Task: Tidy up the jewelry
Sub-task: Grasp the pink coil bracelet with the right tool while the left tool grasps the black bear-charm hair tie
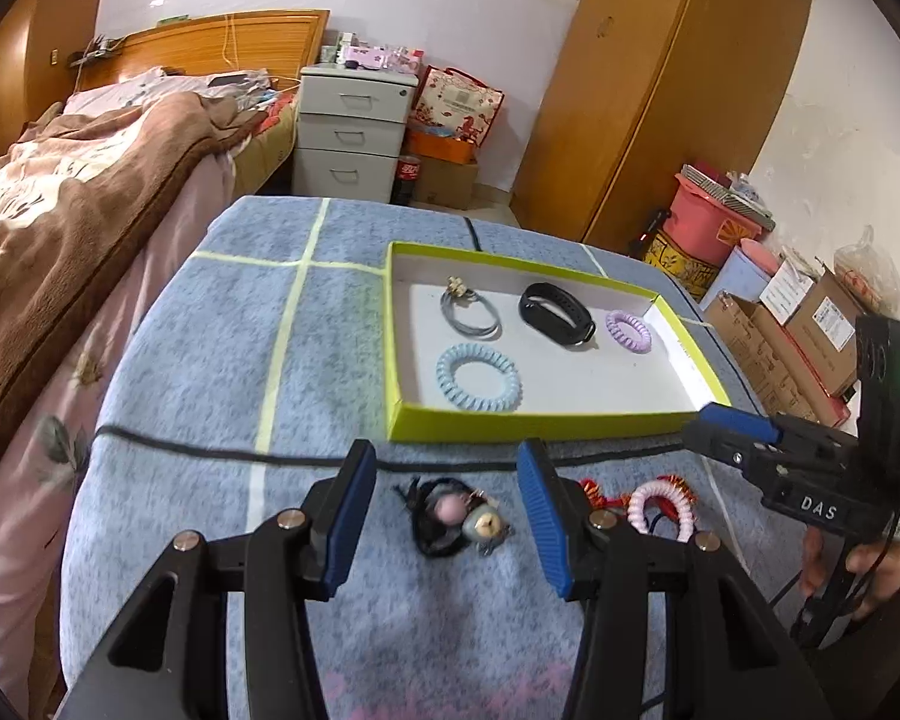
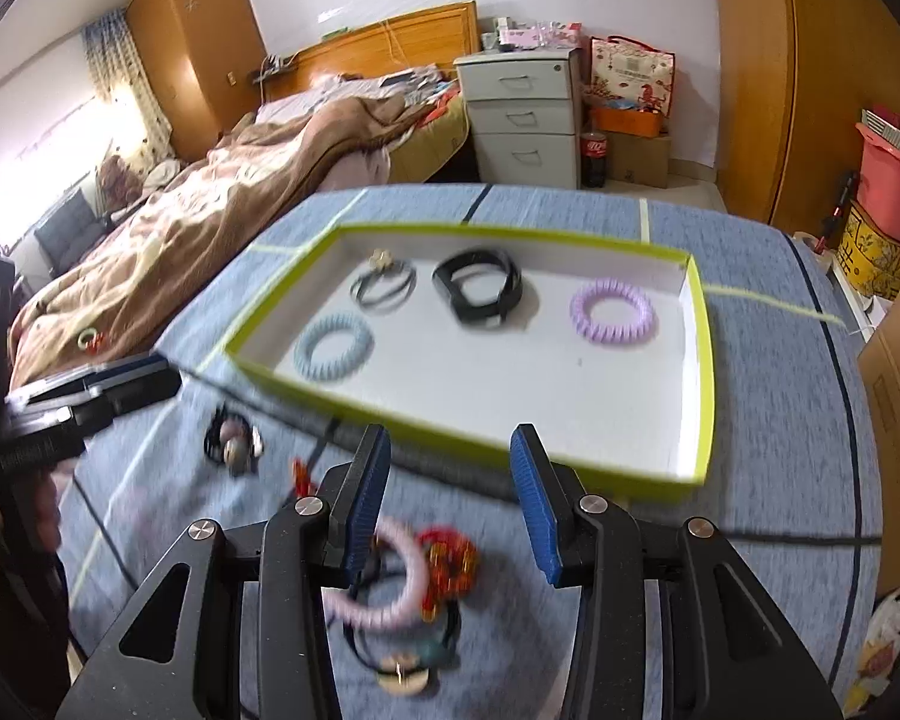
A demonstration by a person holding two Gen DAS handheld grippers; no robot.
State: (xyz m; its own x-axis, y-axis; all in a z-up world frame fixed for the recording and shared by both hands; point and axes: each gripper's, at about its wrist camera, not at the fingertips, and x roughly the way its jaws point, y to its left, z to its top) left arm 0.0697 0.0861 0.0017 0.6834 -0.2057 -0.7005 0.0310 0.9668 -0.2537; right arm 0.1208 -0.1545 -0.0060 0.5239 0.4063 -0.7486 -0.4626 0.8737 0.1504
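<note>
A green-rimmed white box [image 1: 546, 423] [image 2: 468, 447] on the blue cloth holds a light blue coil tie [image 1: 478, 376] [image 2: 333, 346], a grey tie with a charm [image 1: 469, 309] [image 2: 384, 279], a black band [image 1: 557, 313] [image 2: 477, 285] and a purple coil tie [image 1: 629, 330] [image 2: 612, 312]. My left gripper [image 1: 447, 519] is open around a black hair tie with beads [image 1: 453, 516] [image 2: 233, 441] on the cloth. My right gripper [image 2: 450, 510] [image 1: 732, 426] is open above a pink coil tie [image 2: 384, 585] [image 1: 660, 507] tangled with a red ornament [image 2: 450, 561] and another charm tie [image 2: 405, 669].
The blue cloth [image 1: 210, 372] covers a small table with rounded edges. A bed [image 1: 72, 192] lies to the left, a white drawer unit [image 1: 354, 132] behind, cardboard boxes [image 1: 810, 324] and a pink bin [image 1: 714, 222] to the right.
</note>
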